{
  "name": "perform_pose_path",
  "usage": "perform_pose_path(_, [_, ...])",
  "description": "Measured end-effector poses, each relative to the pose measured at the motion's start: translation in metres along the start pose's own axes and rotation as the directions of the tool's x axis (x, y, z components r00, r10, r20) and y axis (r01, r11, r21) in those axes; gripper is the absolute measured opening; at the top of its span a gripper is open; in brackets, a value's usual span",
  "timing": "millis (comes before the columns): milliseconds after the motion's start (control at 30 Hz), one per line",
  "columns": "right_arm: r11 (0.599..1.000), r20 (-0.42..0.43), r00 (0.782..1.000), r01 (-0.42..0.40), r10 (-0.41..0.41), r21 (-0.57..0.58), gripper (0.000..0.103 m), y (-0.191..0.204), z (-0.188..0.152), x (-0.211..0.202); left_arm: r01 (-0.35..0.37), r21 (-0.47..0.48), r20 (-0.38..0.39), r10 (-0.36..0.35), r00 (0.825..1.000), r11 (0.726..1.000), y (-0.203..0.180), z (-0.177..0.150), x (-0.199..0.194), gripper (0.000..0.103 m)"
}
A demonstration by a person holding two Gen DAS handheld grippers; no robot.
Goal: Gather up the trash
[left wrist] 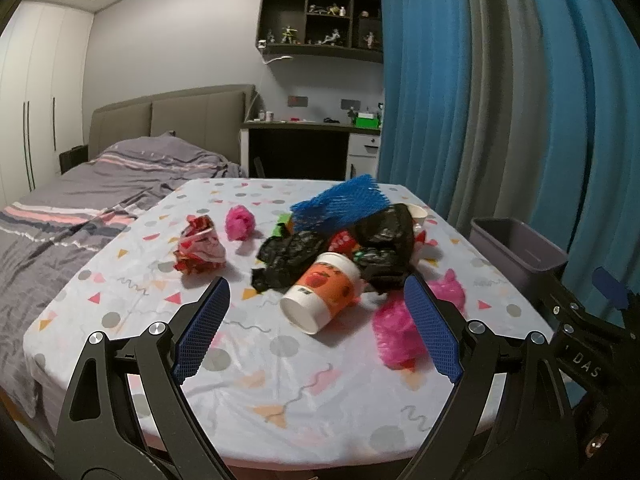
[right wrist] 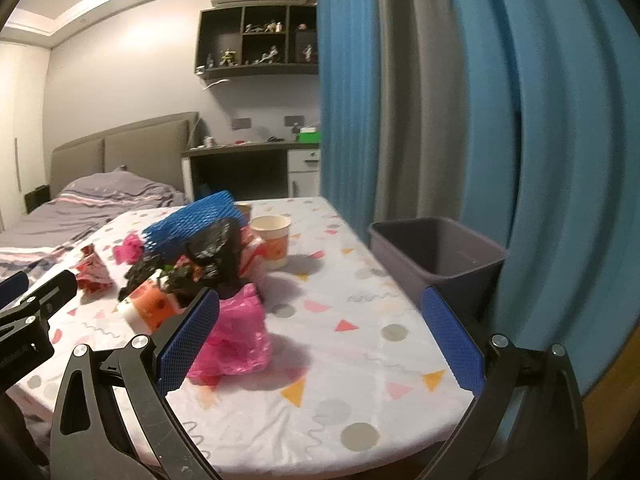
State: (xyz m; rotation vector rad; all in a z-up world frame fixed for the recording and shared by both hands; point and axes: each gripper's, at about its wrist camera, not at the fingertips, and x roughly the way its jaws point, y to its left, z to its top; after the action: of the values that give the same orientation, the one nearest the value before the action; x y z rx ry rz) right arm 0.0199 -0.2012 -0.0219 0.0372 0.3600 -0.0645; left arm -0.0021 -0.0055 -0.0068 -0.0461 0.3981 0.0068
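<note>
Trash lies heaped on a table with a patterned cloth (left wrist: 256, 384). An orange paper cup (left wrist: 320, 292) lies on its side, just ahead of my open left gripper (left wrist: 316, 292). Behind it are black plastic bags (left wrist: 288, 258), blue foam netting (left wrist: 340, 204), a red wrapper (left wrist: 198, 250) and pink netting (left wrist: 240, 222). A crumpled pink bag (right wrist: 236, 336) lies next to the left finger of my open right gripper (right wrist: 320, 312). An upright paper cup (right wrist: 274, 240) stands behind the heap. A grey bin (right wrist: 436, 256) stands at the table's right edge. Both grippers hold nothing.
A bed (left wrist: 80, 208) with grey striped bedding lies left of the table. Blue and grey curtains (left wrist: 500, 100) hang close on the right, behind the bin. A desk (left wrist: 308, 140) and wall shelves (left wrist: 320, 20) stand at the far wall. My right gripper (left wrist: 592, 320) shows at the left wrist view's right edge.
</note>
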Motion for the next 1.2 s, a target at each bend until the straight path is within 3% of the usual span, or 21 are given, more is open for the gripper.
perform_pose_path(300, [0.993, -0.087, 0.99, -0.115, 0.111, -0.04, 0.095, 0.032, -0.019, 0.035, -0.017, -0.061, -0.012, 0.017, 1.0, 0.998, 0.032, -0.007, 0.017, 0.087])
perform_pose_path(667, [0.988, -0.159, 0.977, -0.151, 0.145, -0.03, 0.09, 0.038, -0.026, 0.079, -0.02, -0.04, 0.006, 0.021, 1.0, 0.999, 0.038, -0.007, 0.041, 0.087])
perform_pose_path(800, [0.984, -0.202, 0.964, -0.179, 0.172, -0.019, 0.074, 0.043, -0.027, 0.1, -0.013, -0.031, 0.004, 0.014, 1.0, 0.999, 0.035, -0.006, 0.052, 0.084])
perform_pose_path(1033, [0.964, -0.29, 0.921, -0.262, 0.261, 0.035, 0.049, 0.045, -0.031, 0.129, 0.038, -0.02, -0.03, -0.039, 0.999, 0.999, 0.028, -0.006, 0.071, 0.074])
perform_pose_path(1100, [0.957, -0.299, 0.911, -0.287, 0.285, 0.04, 0.033, 0.045, -0.032, 0.132, 0.057, -0.017, -0.043, -0.058, 0.997, 0.998, 0.026, -0.007, 0.075, 0.069])
perform_pose_path(1200, [0.953, -0.303, 0.907, -0.301, 0.294, 0.025, 0.018, 0.047, -0.033, 0.132, 0.096, -0.017, -0.059, -0.096, 0.994, 0.995, 0.018, -0.009, 0.081, 0.062])
